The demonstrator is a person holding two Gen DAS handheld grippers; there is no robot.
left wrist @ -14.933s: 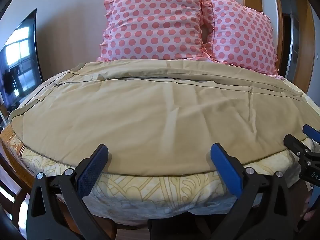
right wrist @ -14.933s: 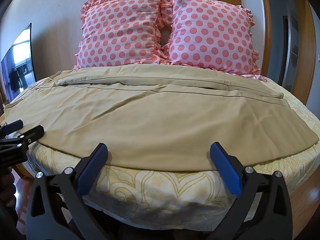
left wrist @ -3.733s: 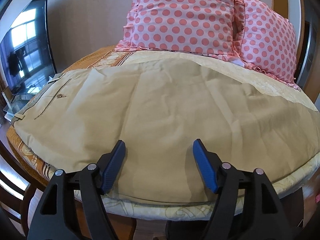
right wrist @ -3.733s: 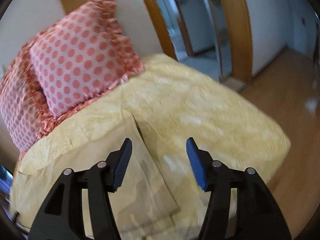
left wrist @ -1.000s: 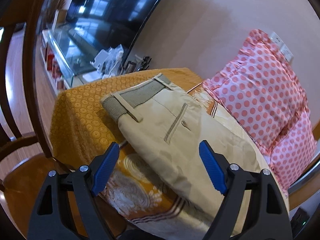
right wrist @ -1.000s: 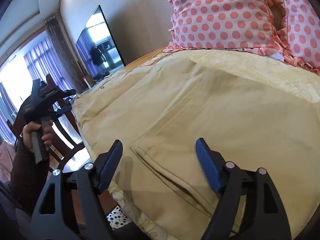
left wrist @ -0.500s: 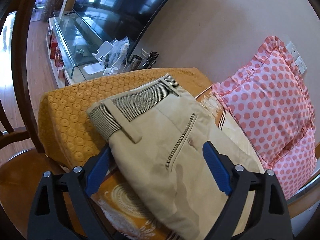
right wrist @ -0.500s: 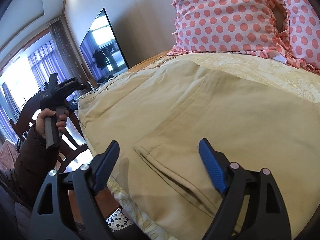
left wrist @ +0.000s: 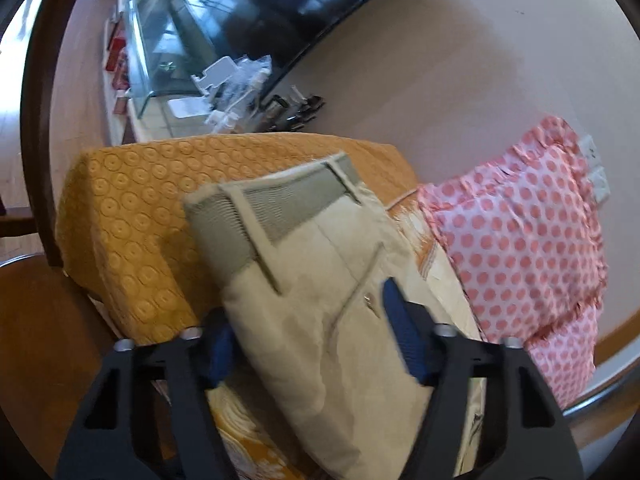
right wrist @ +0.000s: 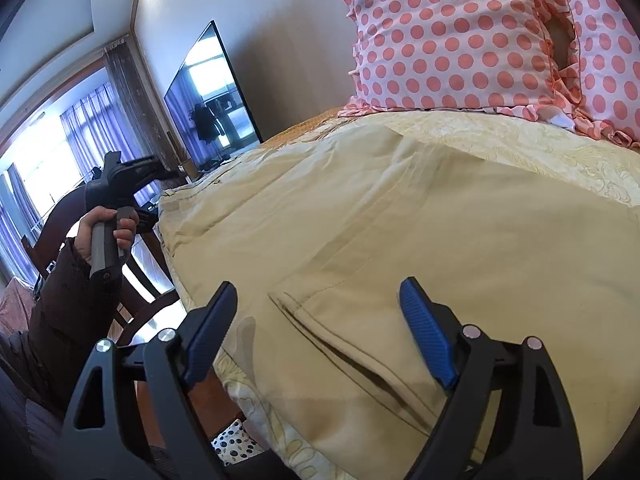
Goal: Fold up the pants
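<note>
Beige pants (left wrist: 320, 280) lie folded lengthwise on the bed. In the left wrist view the waistband end (left wrist: 276, 208) with belt loops and a back pocket button faces me. My left gripper (left wrist: 308, 340) is open, its jaws straddling the near corner of the waist end, one blue pad under the fabric edge and one on top. In the right wrist view the pants (right wrist: 400, 220) spread across the bed, a folded hem edge (right wrist: 340, 332) lying between the jaws. My right gripper (right wrist: 320, 328) is open just above that edge. The left gripper (right wrist: 128, 184) also shows there, held by a hand.
Pink polka-dot pillows (left wrist: 520, 232) (right wrist: 460, 36) stand at the bed's head. An orange bedspread (left wrist: 132, 220) covers the bed corner. A TV (right wrist: 212, 96) and a glass cabinet (left wrist: 168, 52) stand by the wall. A wooden chair (right wrist: 140, 280) stands beside the bed.
My left gripper has moved forward onto the waist end of the pants, so the fabric now lies between its jaws. My right gripper has edged closer to the folded hem edge.
</note>
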